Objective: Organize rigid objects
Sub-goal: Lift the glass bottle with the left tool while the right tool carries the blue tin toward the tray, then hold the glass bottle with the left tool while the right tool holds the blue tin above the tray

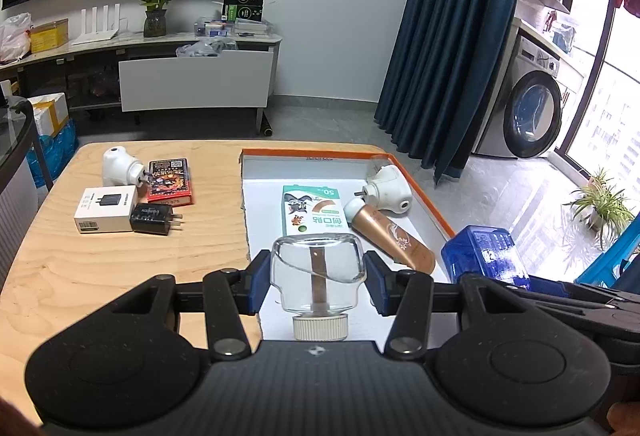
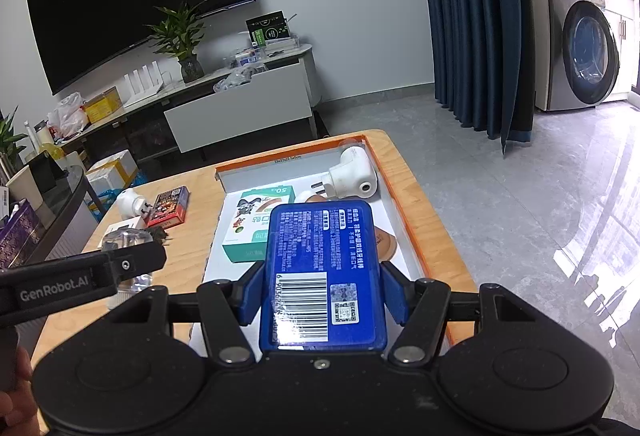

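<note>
My left gripper (image 1: pixel 318 276) is shut on a clear glass bottle (image 1: pixel 318 276) with a white cap, held above the near edge of the orange-rimmed white tray (image 1: pixel 420 192). My right gripper (image 2: pixel 322 284) is shut on a blue plastic box (image 2: pixel 322 268) with a barcode, held over the same tray (image 2: pixel 404 220). The blue box also shows in the left wrist view (image 1: pixel 484 252). In the tray lie a green plaster box (image 1: pixel 312 210), a bronze tube (image 1: pixel 390 236) and a white plug-in device (image 1: pixel 386 188).
On the wooden table (image 1: pixel 120 276) left of the tray lie a second white plug-in device (image 1: pixel 118 166), a red card pack (image 1: pixel 170 182), a white charger box (image 1: pixel 106 208) and a black charger (image 1: pixel 154 218). A TV cabinet and curtain stand beyond.
</note>
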Available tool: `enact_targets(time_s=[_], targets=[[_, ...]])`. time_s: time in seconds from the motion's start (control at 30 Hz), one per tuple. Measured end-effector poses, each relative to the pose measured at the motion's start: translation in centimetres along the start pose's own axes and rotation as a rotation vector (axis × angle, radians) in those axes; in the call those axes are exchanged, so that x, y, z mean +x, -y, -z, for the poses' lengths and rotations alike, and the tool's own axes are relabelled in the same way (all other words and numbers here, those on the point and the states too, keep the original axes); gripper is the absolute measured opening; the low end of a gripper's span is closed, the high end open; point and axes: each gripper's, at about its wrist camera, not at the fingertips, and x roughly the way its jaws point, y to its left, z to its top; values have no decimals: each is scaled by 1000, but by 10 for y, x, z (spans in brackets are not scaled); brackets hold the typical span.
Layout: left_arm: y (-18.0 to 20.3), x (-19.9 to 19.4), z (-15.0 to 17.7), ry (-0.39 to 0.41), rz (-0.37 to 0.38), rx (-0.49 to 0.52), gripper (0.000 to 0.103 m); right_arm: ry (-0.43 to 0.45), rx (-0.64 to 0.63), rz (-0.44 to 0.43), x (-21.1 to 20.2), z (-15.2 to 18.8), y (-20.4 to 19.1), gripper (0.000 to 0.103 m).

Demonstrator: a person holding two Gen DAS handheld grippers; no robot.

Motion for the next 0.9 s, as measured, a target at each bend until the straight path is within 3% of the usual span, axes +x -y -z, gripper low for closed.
enact_targets(time_s=[0.9], targets=[[10,4,2,-20,-12,2,50,-3,-1,7,0,0,2,72]])
